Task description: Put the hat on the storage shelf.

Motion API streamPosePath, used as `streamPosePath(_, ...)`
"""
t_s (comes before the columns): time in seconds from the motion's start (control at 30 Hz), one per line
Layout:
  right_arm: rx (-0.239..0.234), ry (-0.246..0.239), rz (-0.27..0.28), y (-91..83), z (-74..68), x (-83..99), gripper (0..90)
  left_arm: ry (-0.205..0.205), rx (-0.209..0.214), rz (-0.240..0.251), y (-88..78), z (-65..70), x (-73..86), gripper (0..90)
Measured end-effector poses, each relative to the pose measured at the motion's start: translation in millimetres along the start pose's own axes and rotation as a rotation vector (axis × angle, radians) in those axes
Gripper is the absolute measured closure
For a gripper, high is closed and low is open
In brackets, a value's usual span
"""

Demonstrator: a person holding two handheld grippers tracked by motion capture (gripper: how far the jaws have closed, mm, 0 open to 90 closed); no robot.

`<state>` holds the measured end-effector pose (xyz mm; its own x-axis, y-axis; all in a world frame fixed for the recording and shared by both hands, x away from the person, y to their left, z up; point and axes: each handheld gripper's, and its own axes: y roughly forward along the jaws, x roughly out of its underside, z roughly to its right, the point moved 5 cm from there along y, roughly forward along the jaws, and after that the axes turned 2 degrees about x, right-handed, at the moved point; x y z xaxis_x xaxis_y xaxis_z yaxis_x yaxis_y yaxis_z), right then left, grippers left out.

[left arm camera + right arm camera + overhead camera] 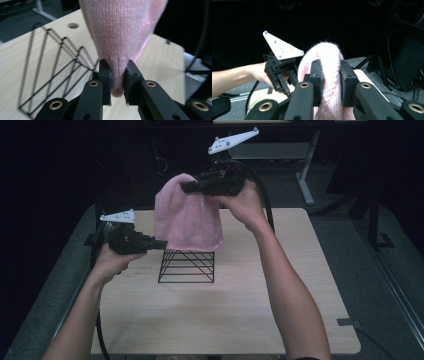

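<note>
I hold a pink knitted cloth (pixel 187 215) up over the tabletop (pixel 225 310) with my 2 tools. My right tool (pixel 186 185) is raised toward the far side, its jaws nearly closed on the cloth's top fold. My left tool (pixel 162 244), lower and at the left, pinches the cloth's bottom corner the same way. The cloth hangs just above a black wire rack (pixel 186 265) standing on the tabletop.

We hold our right gripper (pixel 186 185) raised, jaws clamped on the pink knitted cloth (pixel 187 217), while our lower left gripper (pixel 163 244) pinches its edge.
</note>
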<state>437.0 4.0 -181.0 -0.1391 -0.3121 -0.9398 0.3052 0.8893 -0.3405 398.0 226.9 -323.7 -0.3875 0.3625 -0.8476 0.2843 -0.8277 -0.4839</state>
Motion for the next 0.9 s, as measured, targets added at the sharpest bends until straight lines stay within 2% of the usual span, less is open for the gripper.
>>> streamPosePath(0.13,0.011,0.017,-0.014,4.6,7.6,7.4,75.7,-0.017,-0.044,-0.023,2.2,-9.5,4.2,78.1)
streamPosePath(0.27,0.018,0.029,-0.017,7.9,12.9,12.4,75.7,-0.021,-0.06,-0.038,4.6,-13.1,6.5,78.1)
streamPosePath(0.43,0.031,0.05,-0.045,16.7,21.4,21.4,75.7,-0.03,-0.082,-0.07,11.3,-20.1,11.6,78.2)
streamPosePath(0.57,0.025,0.052,-0.039,19.0,22.5,21.7,75.7,-0.033,-0.092,-0.079,12.5,-22.4,12.9,78.1)
streamPosePath(0.77,-0.002,0.047,-0.048,23.6,15.2,28.5,75.6,-0.024,-0.111,-0.11,8.9,-24.9,19.1,78.1)
streamPosePath(0.9,-0.012,0.044,-0.065,26.1,12.0,32.4,75.5,-0.047,-0.111,-0.116,10.1,-25.4,27.7,78.0)
